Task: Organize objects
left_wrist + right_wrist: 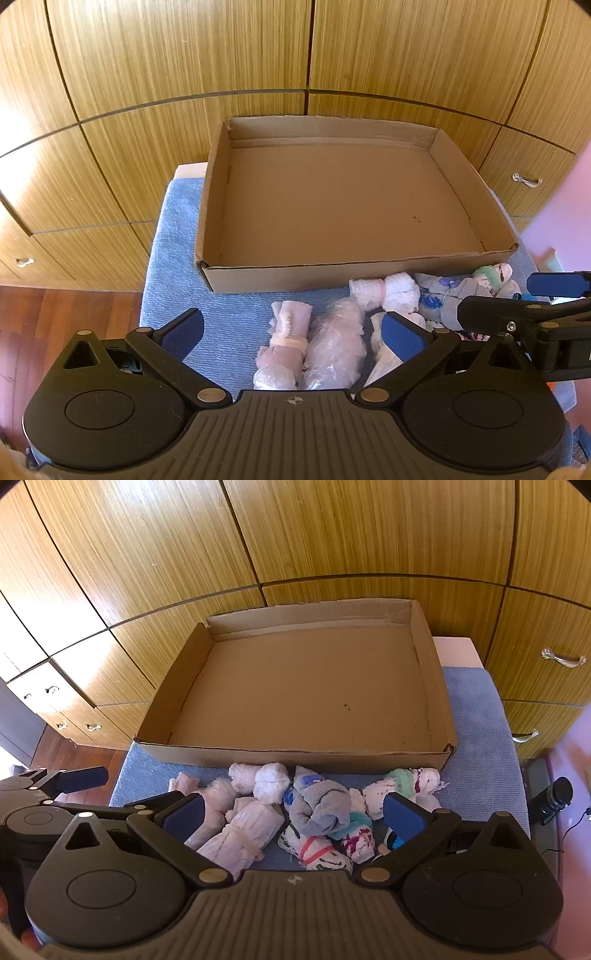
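A shallow, empty cardboard box (pixel 218 206) (pixel 439 686) stands on a blue towel (pixel 173 280) (pixel 476 716). In front of it lie several rolled cloth bundles: a pink one (pixel 286 332), a plastic-wrapped one (pixel 336 347), a white one (pixel 384 291) (pixel 269 779), a grey one (pixel 321 808) and a green-and-white one (pixel 406 782). My left gripper (pixel 293 334) is open above the pink and plastic-wrapped bundles. My right gripper (pixel 293 818) is open above the grey bundle and holds nothing. It also shows at the right of the left wrist view (pixel 517 299).
Wooden cabinet doors (pixel 258 55) with metal handles (pixel 563 659) stand close behind the box. Red wood floor (pixel 55 325) lies to the left. A dark cylindrical object (pixel 554 799) and a cable lie on a pink surface to the right.
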`<move>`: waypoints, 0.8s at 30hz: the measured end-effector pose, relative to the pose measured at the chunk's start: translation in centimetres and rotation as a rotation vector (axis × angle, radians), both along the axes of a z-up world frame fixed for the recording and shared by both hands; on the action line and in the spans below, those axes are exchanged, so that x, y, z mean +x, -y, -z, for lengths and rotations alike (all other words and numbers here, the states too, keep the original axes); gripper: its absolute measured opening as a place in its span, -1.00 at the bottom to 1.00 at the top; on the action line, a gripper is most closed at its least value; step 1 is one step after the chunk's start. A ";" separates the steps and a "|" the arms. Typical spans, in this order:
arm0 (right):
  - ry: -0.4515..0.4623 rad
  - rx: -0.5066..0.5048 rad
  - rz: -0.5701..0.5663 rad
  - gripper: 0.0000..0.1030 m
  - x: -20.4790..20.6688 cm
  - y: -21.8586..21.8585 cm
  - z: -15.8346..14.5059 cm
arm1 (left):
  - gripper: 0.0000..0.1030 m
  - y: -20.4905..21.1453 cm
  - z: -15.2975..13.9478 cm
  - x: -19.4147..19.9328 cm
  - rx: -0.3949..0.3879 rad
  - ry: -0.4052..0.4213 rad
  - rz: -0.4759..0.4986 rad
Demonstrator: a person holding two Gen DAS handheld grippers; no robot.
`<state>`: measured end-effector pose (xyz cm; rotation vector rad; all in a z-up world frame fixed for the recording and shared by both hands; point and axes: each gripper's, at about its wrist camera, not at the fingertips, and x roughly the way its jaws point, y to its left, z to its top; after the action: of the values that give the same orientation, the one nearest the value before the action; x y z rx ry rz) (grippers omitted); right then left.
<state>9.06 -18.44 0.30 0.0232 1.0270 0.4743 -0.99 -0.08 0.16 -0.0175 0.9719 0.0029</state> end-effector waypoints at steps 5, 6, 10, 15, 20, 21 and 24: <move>-0.003 0.001 -0.002 0.99 0.0 -0.1 0.0 | 0.99 0.0 -0.1 -0.2 0.005 0.004 -0.003; -0.003 0.001 -0.002 0.99 0.0 -0.1 0.0 | 0.99 0.0 -0.1 -0.2 0.005 0.003 -0.003; -0.005 0.003 -0.001 0.99 0.1 -0.2 0.0 | 0.99 0.1 -0.1 0.0 0.005 -0.001 -0.003; -0.009 0.006 0.002 0.99 0.1 -0.1 0.2 | 0.99 0.1 -0.2 0.3 0.011 -0.003 0.000; -0.006 0.009 0.002 0.99 0.1 0.0 0.0 | 0.99 -0.1 -0.3 0.2 0.019 0.002 -0.003; -0.006 0.011 0.004 0.99 0.1 0.0 0.0 | 0.99 -0.1 -0.3 0.1 0.023 0.003 -0.004; -0.006 0.012 0.004 0.99 0.1 0.1 -0.1 | 0.99 -0.1 -0.5 0.0 0.027 0.007 -0.001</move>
<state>9.11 -18.49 0.37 0.0368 1.0298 0.4772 -0.99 0.04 0.65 0.0063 0.9651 0.0169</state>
